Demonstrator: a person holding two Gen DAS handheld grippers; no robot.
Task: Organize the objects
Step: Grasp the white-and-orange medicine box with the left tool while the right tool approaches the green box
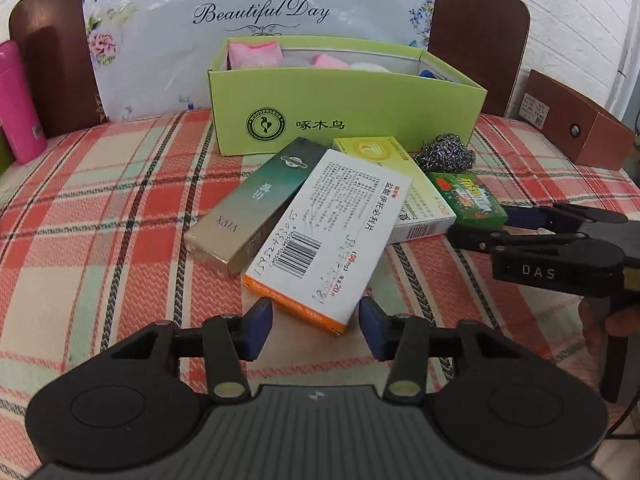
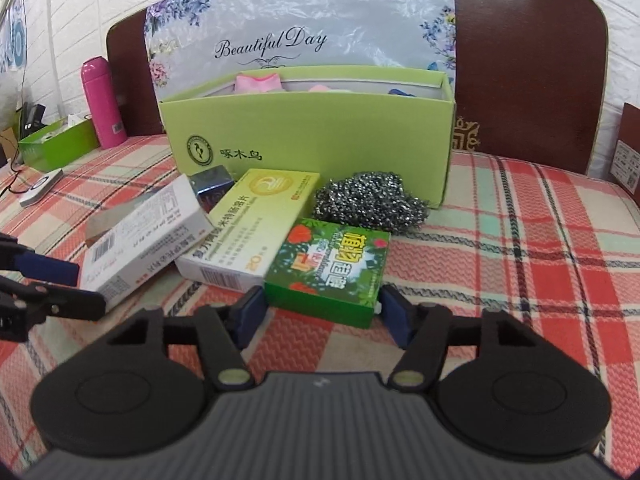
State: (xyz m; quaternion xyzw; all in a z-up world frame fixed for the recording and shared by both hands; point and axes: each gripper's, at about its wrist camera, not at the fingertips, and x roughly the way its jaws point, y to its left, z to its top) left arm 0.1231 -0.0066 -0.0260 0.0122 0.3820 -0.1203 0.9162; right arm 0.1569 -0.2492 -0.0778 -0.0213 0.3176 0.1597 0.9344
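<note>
White box (image 1: 320, 236) end sits between open left jaws; green box (image 2: 328, 268) between open right jaws.

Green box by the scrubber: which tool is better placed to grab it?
Right. The right tool already straddles the green box, pads at both sides. The left tool faces the white box.

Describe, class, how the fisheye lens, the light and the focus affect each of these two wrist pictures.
Left wrist view: dark vignette corners, headboard edges bowed, soft even light, glare on the plastic bag, handwriting on the white box crisp. Right wrist view: same bowing, wall washed out, green box sharp, faint shadows under the right gripper.
</note>
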